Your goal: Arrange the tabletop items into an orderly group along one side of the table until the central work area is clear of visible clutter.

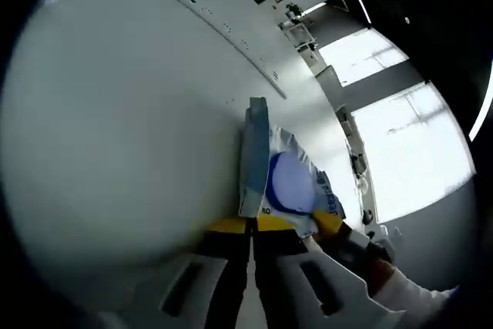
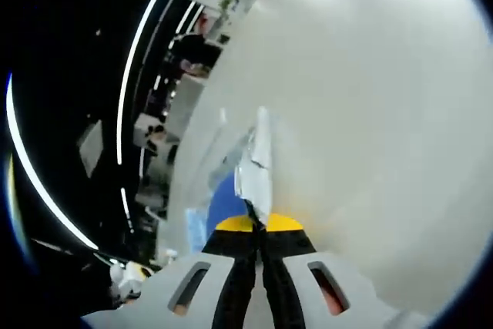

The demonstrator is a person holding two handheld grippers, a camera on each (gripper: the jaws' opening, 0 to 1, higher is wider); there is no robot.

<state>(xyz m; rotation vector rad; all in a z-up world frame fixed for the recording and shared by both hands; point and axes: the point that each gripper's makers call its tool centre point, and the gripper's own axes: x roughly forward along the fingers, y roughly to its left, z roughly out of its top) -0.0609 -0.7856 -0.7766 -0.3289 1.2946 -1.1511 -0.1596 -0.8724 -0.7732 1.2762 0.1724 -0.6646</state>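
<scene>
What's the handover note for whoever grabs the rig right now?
Left gripper: shut on the edge of a white plastic packet with a blue circle.
Right gripper: shut on the same packet, opposite edge; it also shows in the left gripper view.
The packet is held up between both over the white tabletop.
Done: packet picked up.
Left: set it along one side; other items unseen.

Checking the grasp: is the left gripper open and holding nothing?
No, the left gripper is shut on the blue-and-white packet's edge.
</scene>
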